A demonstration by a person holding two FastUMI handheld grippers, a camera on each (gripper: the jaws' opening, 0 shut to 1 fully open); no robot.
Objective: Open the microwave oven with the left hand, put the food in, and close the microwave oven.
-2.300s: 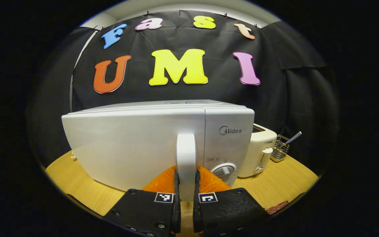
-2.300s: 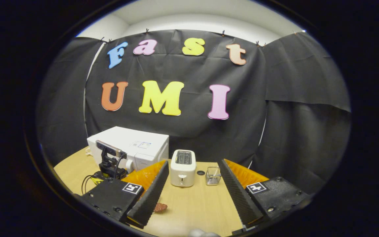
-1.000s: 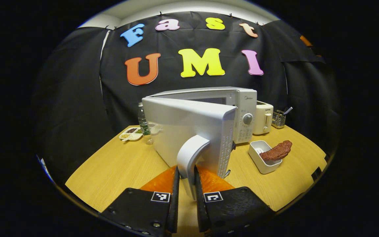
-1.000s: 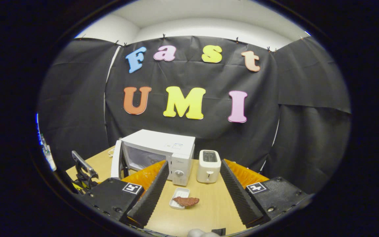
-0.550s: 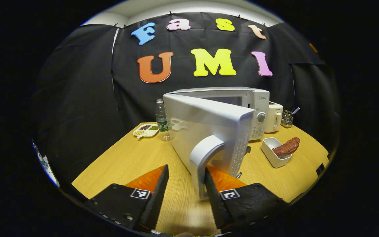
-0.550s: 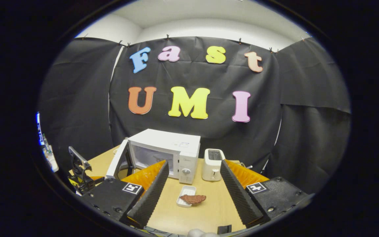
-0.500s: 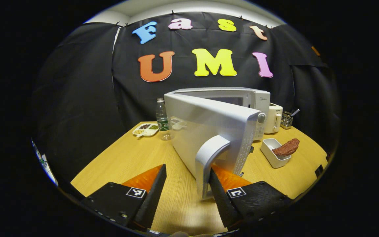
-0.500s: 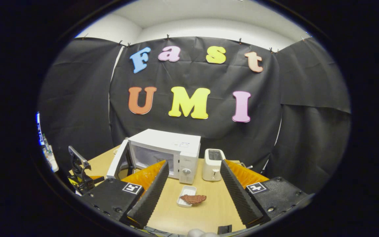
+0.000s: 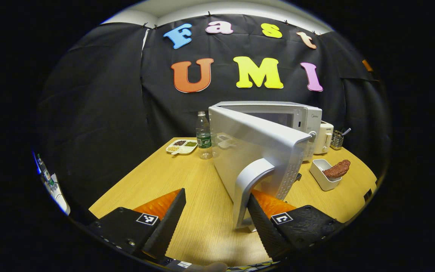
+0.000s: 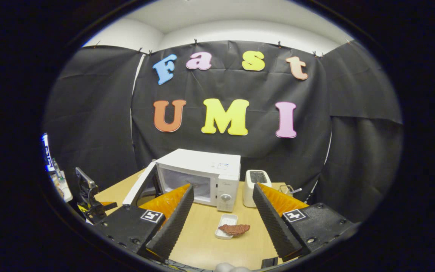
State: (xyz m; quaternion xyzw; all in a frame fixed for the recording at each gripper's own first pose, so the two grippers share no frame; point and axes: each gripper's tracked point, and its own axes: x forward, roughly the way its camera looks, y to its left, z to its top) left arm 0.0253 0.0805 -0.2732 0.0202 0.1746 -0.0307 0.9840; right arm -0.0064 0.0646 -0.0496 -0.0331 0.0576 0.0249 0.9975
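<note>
White plastic, the door handle now stands free beside the right finger of the left gripper, whose jaws, clamped on it a second ago, are spread wide. The microwave door hangs half open, hiding most of the cavity. The right gripper gapes empty above the food on its white tray. Bare table lies left of the door.

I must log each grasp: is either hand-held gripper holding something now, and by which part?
Nothing is held. The left hand-held gripper is open beside the microwave door handle; the right hand-held gripper is open too.
</note>
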